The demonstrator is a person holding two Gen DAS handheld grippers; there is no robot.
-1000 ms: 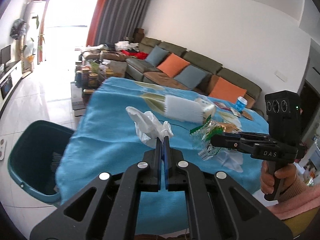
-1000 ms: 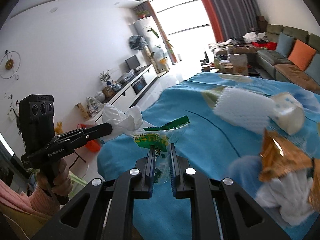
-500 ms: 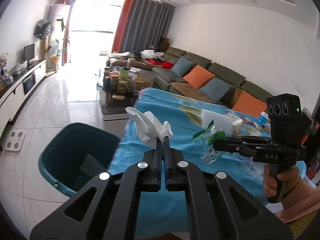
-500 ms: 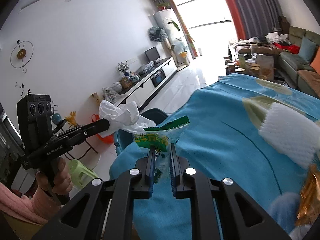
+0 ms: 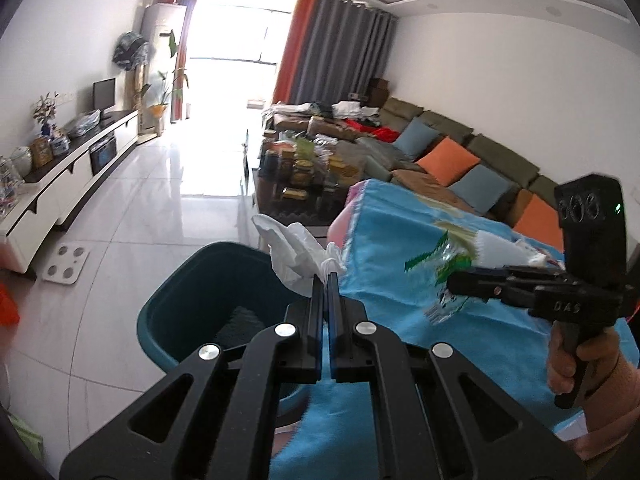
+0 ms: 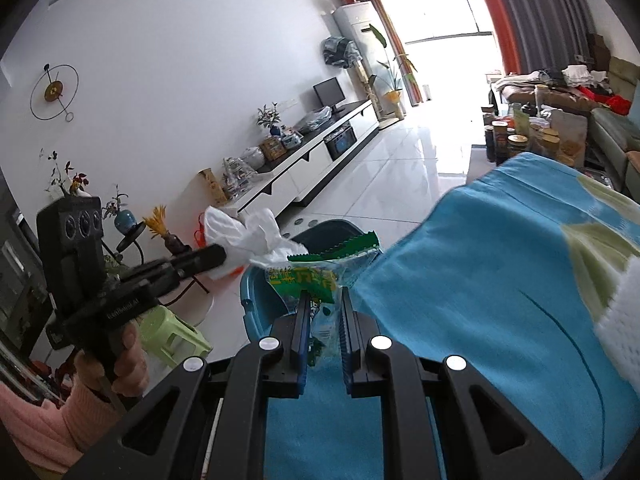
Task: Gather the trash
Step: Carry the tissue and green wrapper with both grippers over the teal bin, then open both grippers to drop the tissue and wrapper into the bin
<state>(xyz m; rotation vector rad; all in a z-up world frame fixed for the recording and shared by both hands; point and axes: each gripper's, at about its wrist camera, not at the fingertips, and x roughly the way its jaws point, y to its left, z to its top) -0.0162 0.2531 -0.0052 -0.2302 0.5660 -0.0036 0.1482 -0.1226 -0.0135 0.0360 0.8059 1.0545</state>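
Note:
My left gripper (image 5: 327,277) is shut on a crumpled white tissue (image 5: 292,250), which hangs over the far rim of a teal bin (image 5: 188,308) on the floor. In the right wrist view the same tissue (image 6: 248,240) sticks out of the left gripper (image 6: 218,256) at the left. My right gripper (image 6: 325,300) is shut on a clear snack wrapper with a green serrated top (image 6: 320,268), held above the table's left edge with the teal bin (image 6: 256,300) just beyond it. That wrapper (image 5: 440,264) also shows in the left wrist view, pinched by the right gripper (image 5: 454,280).
A table under a blue cloth (image 6: 500,280) fills the right, with a white foam sleeve (image 6: 624,320) on it. A green stool (image 6: 172,332) stands left of the bin. A cluttered coffee table (image 5: 304,176), a sofa (image 5: 460,152) and a white TV cabinet (image 5: 60,192) ring the tiled floor.
Both grippers have swung left, off the tabletop toward the teal bin, each still holding its piece of trash. The bin has come nearer the centre of both views.

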